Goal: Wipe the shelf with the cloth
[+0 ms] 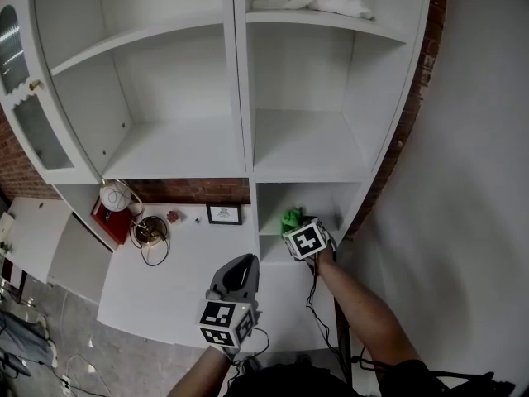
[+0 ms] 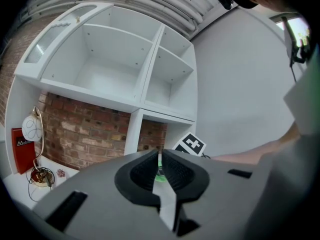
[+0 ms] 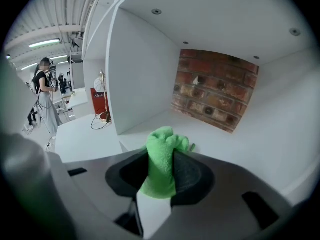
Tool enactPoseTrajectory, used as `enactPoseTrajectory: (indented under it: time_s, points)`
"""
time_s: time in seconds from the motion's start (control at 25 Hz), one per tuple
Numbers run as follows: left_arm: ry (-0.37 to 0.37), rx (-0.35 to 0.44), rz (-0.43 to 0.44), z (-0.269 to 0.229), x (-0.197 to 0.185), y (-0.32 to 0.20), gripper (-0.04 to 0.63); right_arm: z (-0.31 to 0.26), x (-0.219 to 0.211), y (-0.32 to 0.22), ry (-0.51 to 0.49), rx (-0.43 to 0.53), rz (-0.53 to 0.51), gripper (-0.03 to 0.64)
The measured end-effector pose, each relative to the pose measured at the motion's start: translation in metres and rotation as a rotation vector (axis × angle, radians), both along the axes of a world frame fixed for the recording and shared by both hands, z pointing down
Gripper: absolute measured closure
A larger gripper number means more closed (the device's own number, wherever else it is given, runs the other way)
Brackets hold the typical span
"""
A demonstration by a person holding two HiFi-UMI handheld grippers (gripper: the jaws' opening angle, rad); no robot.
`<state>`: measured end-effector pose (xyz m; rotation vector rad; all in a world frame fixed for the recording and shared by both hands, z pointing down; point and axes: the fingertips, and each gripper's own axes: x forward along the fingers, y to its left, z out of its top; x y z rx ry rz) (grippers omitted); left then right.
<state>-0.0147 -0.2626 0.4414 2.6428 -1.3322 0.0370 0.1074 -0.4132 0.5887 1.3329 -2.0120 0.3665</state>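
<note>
A bunched green cloth [image 3: 162, 159] is pinched in my right gripper [image 3: 165, 146], whose jaws are shut on it. In the head view the green cloth [image 1: 292, 219] pokes out past the right gripper [image 1: 299, 230] inside the low right compartment of the white shelf unit [image 1: 245, 151]. The cloth hangs just above that compartment's white floor [image 3: 210, 134], which has a brick back wall [image 3: 215, 94]. My left gripper [image 1: 241, 265] hovers over the white counter [image 1: 190, 279], shut with nothing in it; in its own view the left gripper [image 2: 160, 159] shows jaws pressed together.
A red box [image 1: 110, 219], a round lamp [image 1: 116, 197] with a coiled cable [image 1: 151, 234] and a small picture frame [image 1: 224, 214] stand on the counter at the left. White cloths [image 1: 314, 4] lie on the top right shelf. A person [image 3: 45, 101] stands far off.
</note>
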Motion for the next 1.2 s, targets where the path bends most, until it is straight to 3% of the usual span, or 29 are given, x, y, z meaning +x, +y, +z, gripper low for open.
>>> enactPoseTrajectory:
  time_s: [0.44,0.56,0.8,1.08,1.2]
  points:
    - [0.018,0.001,0.095,0.000,0.037,0.001,0.577,0.001,0.087,0.013,0.091,0.017,0.172,0.494]
    - [0.023,-0.001,0.116,0.000,0.043,0.002,0.577,0.001,0.105,0.018,0.218,0.047,0.202,0.495]
    - [0.029,-0.010,0.148,0.003,0.052,0.003,0.577,0.000,0.108,0.022,0.499,0.082,0.152,0.497]
    - [0.033,-0.020,0.140,0.005,0.042,0.000,0.576,-0.004,0.112,0.028,0.724,0.135,0.108,0.495]
    - [0.031,-0.022,0.143,0.006,0.042,0.000,0.577,-0.013,0.109,0.033,0.750,0.174,0.104,0.495]
